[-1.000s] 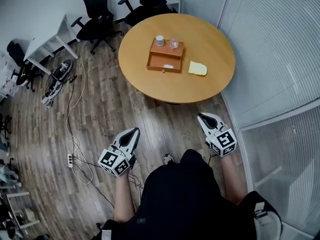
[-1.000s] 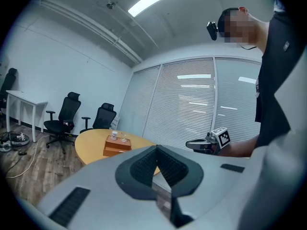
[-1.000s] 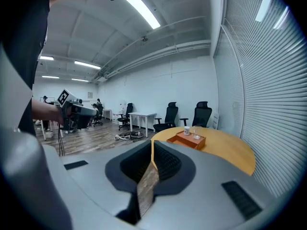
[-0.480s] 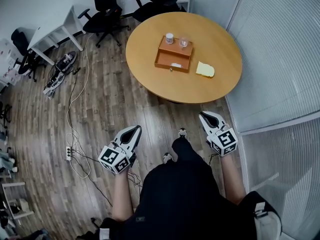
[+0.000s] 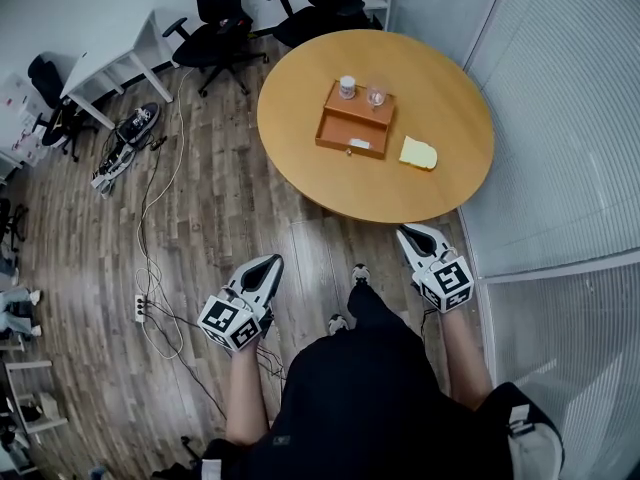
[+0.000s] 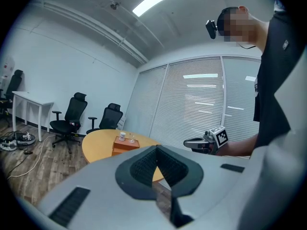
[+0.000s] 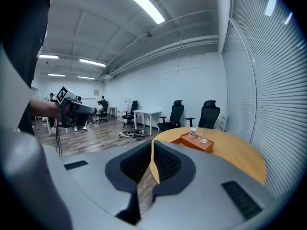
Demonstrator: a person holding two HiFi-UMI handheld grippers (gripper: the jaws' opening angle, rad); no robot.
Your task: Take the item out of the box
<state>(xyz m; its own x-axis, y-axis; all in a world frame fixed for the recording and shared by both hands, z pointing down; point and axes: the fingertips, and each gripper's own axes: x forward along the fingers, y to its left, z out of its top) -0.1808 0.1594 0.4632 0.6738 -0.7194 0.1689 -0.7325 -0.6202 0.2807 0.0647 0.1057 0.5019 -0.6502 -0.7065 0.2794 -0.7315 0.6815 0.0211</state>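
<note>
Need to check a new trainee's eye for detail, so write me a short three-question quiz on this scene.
1. True or false: the left gripper and the right gripper both have shut, empty jaws.
2. What lies on the round table beside the orange box? A) a flat yellow item B) a laptop C) a book
3. How many small containers stand on top of the box?
Key: 1 true; 2 A; 3 two, a white jar and a clear glass.
</note>
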